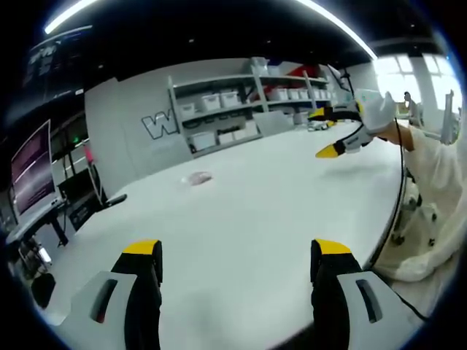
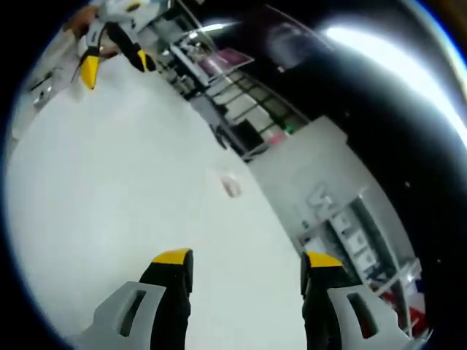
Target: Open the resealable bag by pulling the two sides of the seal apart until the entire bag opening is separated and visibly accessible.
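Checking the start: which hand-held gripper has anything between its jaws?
Neither. The left hand-held gripper and right hand-held gripper are both open, empty; the resealable bag lies untouched on the table.

Your resealable bag is too small and blurred to read its seal. Shelf bins are indistinct. Right claw is cut partly by glare; counter edges cropped.

Left gripper view: low over white table, facing across it toward shelving wall; bag well ahead, right gripper entering from right.
Right gripper view: rolled, high over table, bag ahead, left gripper upper left.
Shared by 2 views: tabletop around bag, shelving.
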Demonstrator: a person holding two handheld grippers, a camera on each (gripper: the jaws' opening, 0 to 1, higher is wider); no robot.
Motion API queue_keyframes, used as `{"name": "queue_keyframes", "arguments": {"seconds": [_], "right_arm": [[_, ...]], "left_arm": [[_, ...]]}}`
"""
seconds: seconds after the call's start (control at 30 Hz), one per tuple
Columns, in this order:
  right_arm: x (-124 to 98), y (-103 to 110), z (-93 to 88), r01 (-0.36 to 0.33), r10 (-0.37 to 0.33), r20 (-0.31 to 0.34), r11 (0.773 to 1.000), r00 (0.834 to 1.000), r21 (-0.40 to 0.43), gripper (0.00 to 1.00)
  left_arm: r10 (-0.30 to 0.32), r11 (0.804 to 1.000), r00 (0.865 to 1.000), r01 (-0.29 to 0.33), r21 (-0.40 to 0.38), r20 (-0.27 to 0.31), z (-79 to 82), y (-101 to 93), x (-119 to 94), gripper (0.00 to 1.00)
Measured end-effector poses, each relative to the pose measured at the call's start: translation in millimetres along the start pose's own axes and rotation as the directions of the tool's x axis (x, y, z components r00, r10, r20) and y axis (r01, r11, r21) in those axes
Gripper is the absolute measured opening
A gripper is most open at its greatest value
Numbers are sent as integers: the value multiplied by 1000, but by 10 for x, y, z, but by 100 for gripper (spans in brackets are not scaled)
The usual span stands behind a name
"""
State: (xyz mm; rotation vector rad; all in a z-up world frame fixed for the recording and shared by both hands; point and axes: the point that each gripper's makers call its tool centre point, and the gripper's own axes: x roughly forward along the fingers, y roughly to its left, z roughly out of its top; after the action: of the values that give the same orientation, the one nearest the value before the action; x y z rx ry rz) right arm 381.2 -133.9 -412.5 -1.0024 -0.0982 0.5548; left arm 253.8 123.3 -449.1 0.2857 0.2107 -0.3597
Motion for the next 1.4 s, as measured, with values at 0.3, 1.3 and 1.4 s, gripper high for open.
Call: {"name": "queue_keyframes", "arguments": {"seconds": [0.3, 1.3, 1.4], "right_arm": [[37, 9, 14, -7, 7, -4, 1000, 1000, -8, 59], [130, 19, 89, -21, 21, 9, 999, 1000, -27, 60], [132, 22, 85, -22, 22, 7, 999, 1000, -29, 60]], "left_arm": [[3, 1000, 1000, -3, 0, 2, 6, 22, -2, 83], [0, 1000, 1000, 0, 3, -6, -6, 12, 20, 83], [1, 1000, 1000, -1, 4, -5, -6, 12, 19, 83]]}}
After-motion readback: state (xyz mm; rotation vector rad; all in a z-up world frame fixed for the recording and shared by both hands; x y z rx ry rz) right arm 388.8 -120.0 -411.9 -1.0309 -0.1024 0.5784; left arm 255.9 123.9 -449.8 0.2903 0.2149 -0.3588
